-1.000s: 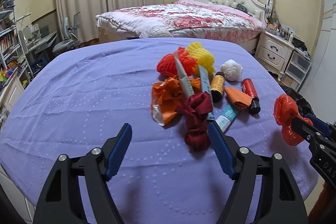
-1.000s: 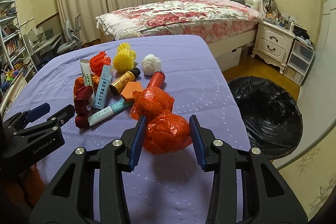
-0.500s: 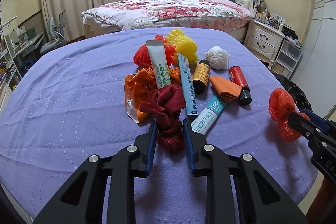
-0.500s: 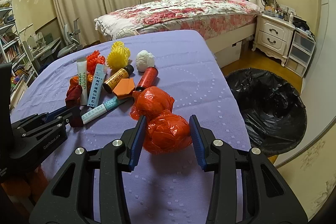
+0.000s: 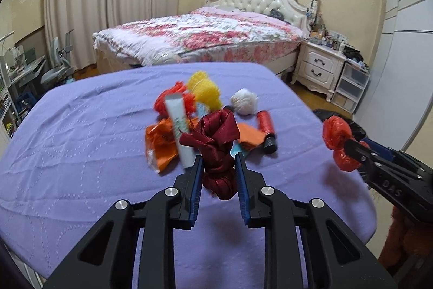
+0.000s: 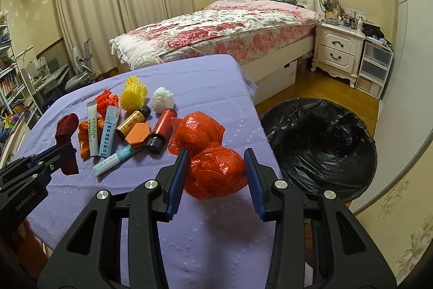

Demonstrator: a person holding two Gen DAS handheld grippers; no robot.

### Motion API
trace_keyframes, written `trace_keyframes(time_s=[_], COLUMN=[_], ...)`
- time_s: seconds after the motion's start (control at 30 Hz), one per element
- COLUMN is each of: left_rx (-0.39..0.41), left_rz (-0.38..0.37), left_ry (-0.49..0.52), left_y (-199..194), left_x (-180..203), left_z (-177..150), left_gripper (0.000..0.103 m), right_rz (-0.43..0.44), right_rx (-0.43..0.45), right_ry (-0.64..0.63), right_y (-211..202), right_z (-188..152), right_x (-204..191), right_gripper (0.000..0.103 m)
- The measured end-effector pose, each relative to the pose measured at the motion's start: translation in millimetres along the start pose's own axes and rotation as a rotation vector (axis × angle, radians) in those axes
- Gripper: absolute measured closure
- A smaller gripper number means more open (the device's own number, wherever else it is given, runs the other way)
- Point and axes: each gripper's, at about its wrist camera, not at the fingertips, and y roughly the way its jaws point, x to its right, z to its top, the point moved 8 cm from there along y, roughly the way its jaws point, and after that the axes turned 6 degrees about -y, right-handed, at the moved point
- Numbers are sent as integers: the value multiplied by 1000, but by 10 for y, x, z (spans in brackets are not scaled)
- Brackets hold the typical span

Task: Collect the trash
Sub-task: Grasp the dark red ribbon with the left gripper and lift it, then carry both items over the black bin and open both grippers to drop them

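1. Left wrist view: the left hand-held gripper (image 5: 217, 175) has its 2 blue pads pressed on a knotted dark red ribbon bundle (image 5: 216, 142), which hangs clear above the purple counter (image 5: 81, 153).
2. Right wrist view: the right hand-held gripper (image 6: 215, 175) is clamped part-way closed on a crumpled orange-red plastic bag (image 6: 211, 156), with both pads touching the bag's lower lump.
3. The left wrist view also shows this bag at the right edge of the counter, held in the tips of the right hand-held gripper.
4. Loose trash lies in a cluster on the counter: a yellow foam net (image 6: 133, 96), a red foam net (image 6: 106, 101), a white paper ball (image 6: 163, 98), a white tube (image 6: 92, 129), a pale blue sachet (image 6: 109, 132), an amber bottle (image 6: 132, 122), a red bottle (image 6: 162, 132), an orange card (image 6: 138, 137) and a white-and-teal tube (image 6: 115, 160).
5. An orange wrapper (image 5: 159, 142) lies just left of the white tube, partly under it.
6. A bin lined with a black bag (image 6: 319, 145) stands on the wooden floor just beside the counter's right edge, open at the top.
7. Behind the counter are a bed (image 6: 222, 29) with a floral cover and a white nightstand (image 6: 339, 50).
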Motion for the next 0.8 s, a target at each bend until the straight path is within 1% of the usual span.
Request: trace_keyframes(time_s=[0.2,0.43,0.57,0.7,0.8], left_rx=[14,-4,-20,-43,-53], left_rz=[-70,-141,-161,-171,-172], left_ry=[71,149,185,212,230], left_y=[162,508,728,939,1061], left_x=[491,1122,1418,1671,1780], left_z=[187,267,274,268,280], left_gripper=[78,78,78,78,78], right_rz=[-93,-180,-212,-230,-247], right_rx=[30,38,35,26,15], right_ry=[43,112,151,180,199], right_y=[-24,32,109,230,332], right_z=[86,156,176,188,179], right_x=[449,1015,1301,1499,1638], right_gripper=[62,62,62,62,62])
